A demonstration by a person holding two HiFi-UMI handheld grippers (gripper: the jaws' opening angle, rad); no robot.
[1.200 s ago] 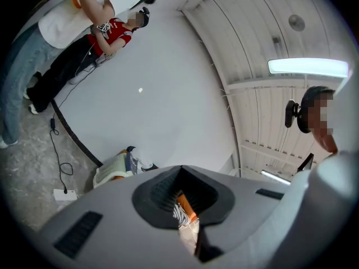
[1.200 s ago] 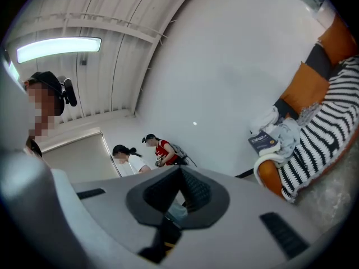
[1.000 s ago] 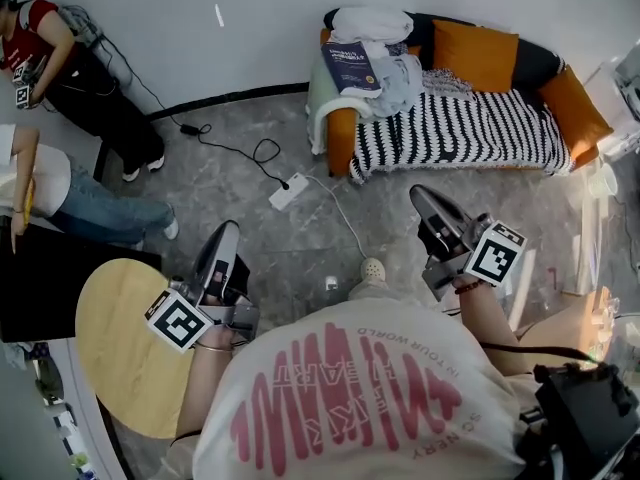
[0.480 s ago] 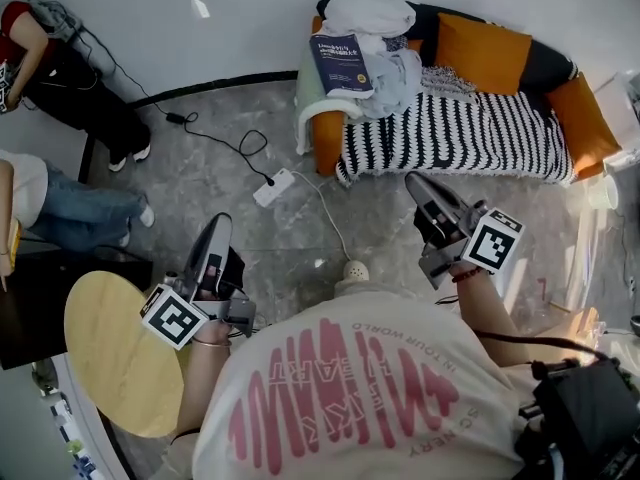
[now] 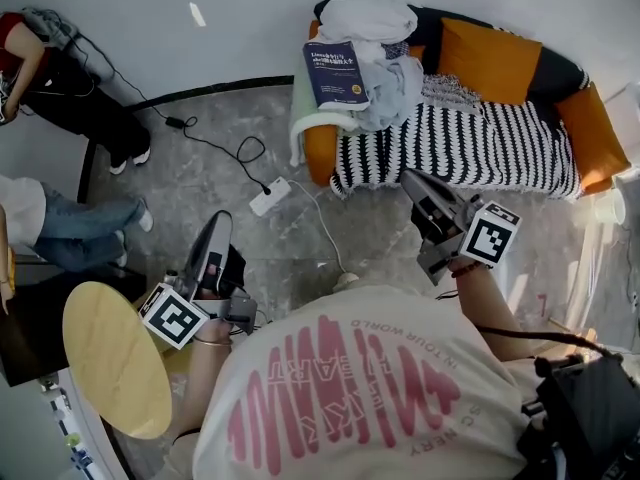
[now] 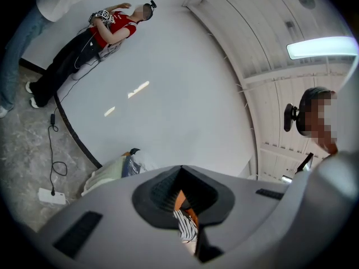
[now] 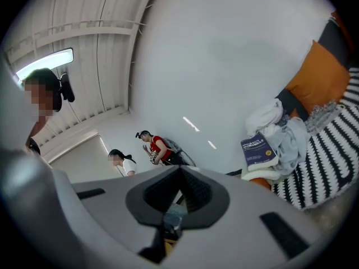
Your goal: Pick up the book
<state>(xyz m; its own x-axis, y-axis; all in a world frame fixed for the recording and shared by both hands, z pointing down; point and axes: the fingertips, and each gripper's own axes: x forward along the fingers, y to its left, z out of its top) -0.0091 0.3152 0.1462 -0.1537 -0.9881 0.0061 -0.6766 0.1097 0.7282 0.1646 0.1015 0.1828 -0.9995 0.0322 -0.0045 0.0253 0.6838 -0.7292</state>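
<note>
**Both grippers shut and empty, book lies at the sofa's end**

The jaws of my left gripper (image 6: pixel 180 170) are pressed together with nothing between them. My right gripper (image 7: pixel 180 170) shows the same, its jaws closed on nothing. Both point level over the grey stone floor (image 5: pixel 220 168) toward the sofa (image 5: pixel 322 150), and both are well apart from it. The left one is beside a round wooden table (image 5: pixel 115 358).

The book (image 5: pixel 335 73), blue, lies flat and cover up at the sofa's left end as the head view shows it. It rests on a pale cloth (image 5: pixel 303 108) draped over the orange arm and touches a heap of white and grey clothes (image 5: pixel 385 68). A striped blanket (image 5: pixel 460 143) covers the seat, with an orange cushion (image 5: pixel 487 60) against the back.

A white power strip (image 5: pixel 270 196) lies on the floor near that left end. A person in a red top (image 5: pixel 30 48) and a person in jeans (image 5: pixel 80 233) are by the wall, well apart from the sofa.
</note>
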